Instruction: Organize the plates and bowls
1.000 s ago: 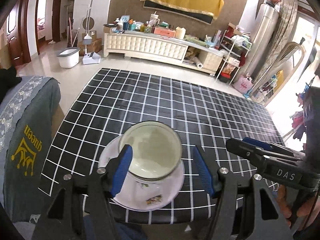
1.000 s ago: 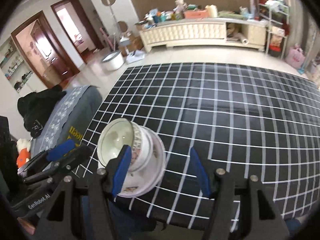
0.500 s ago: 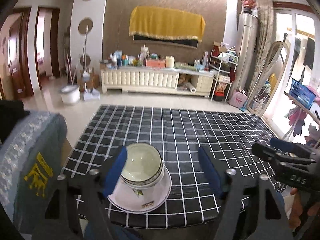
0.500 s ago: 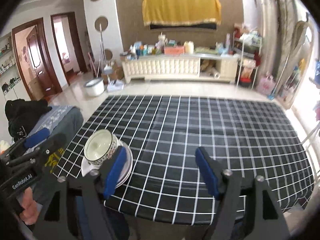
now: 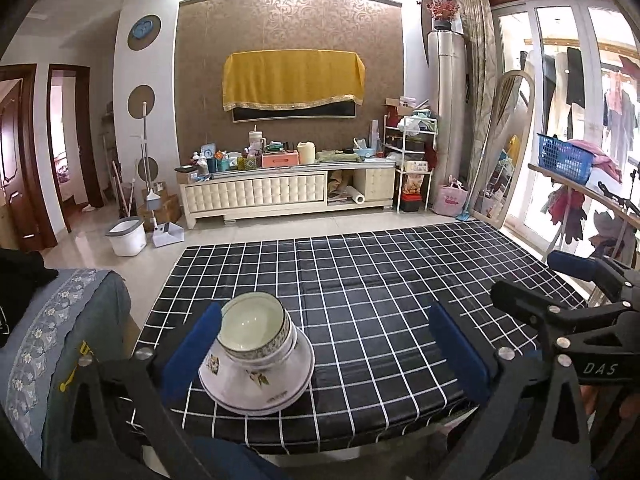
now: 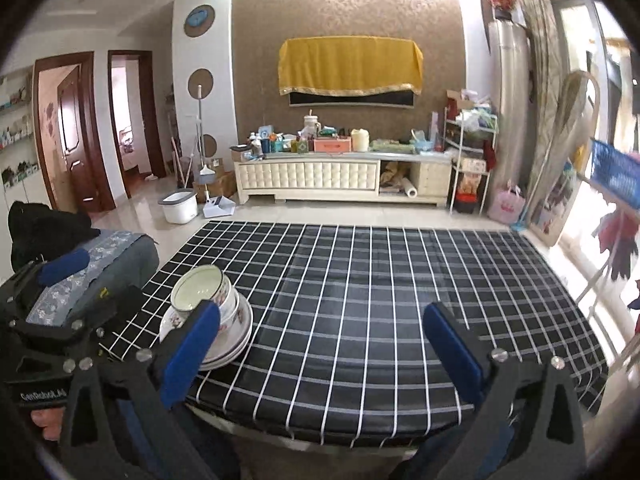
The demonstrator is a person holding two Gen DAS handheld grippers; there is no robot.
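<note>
Nearest the cameras, the left claw (image 5: 324,344) and the right claw (image 6: 320,344) are both hanging spread wide and gripping nothing, short of the near edge of the counter covered in a black cloth with white grid lines (image 5: 380,280). Just beyond, at the counter's near left corner, the white floral ceramic bowls (image 5: 256,330) are sitting nested on the white floral ceramic plates (image 5: 260,384), all in one stack. Two bowls and at least two plates are showing; the exact plate count cannot be told. Farther back, the cloth is carrying nothing else, so the stacking is looking finished, with nothing visibly left to gather.
</note>
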